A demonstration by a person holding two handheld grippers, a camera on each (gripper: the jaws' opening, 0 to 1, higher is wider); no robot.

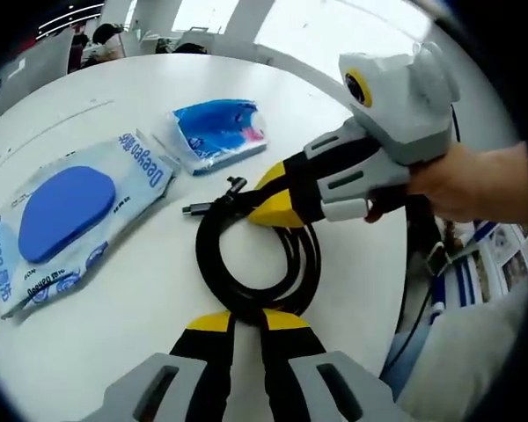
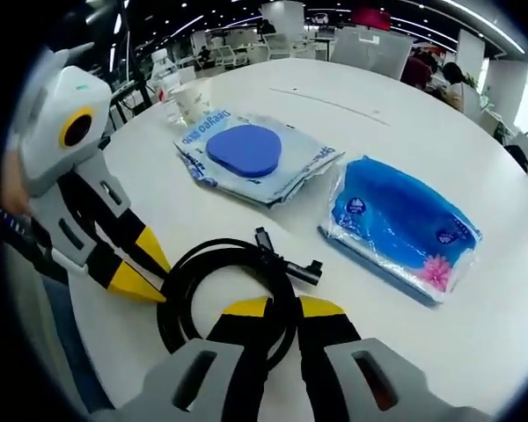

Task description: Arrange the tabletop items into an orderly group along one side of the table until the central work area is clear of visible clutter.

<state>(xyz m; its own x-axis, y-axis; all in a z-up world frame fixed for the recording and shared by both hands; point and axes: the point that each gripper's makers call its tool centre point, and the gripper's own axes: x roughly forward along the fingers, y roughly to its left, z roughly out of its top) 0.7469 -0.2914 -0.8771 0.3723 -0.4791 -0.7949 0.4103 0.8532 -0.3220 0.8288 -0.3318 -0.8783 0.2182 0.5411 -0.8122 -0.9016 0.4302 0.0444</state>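
Left tool (image 1: 248, 318) and right tool (image 2: 284, 305), both clamped on coiled black cable (image 1: 257, 255)

Smooth matt white table (image 1: 88, 123), coiled black cable (image 1: 255, 255) with a dull rubbery sheen, two crinkled glossy plastic wipe packs (image 2: 251, 158) (image 2: 400, 224), grippers (image 1: 249, 318) (image 2: 283, 305) in matt grey plastic with yellow tips

A black coiled cable (image 2: 233, 286) lies on a white round table (image 2: 405, 132). Beyond the cable, a wet-wipes pack (image 2: 251, 156) is white with blue lettering and a solid blue oval lid. Beside it, a tissue pack (image 2: 403, 224) is bright blue with a small pink flower. Both grippers are grey with yellow-and-black jaws.
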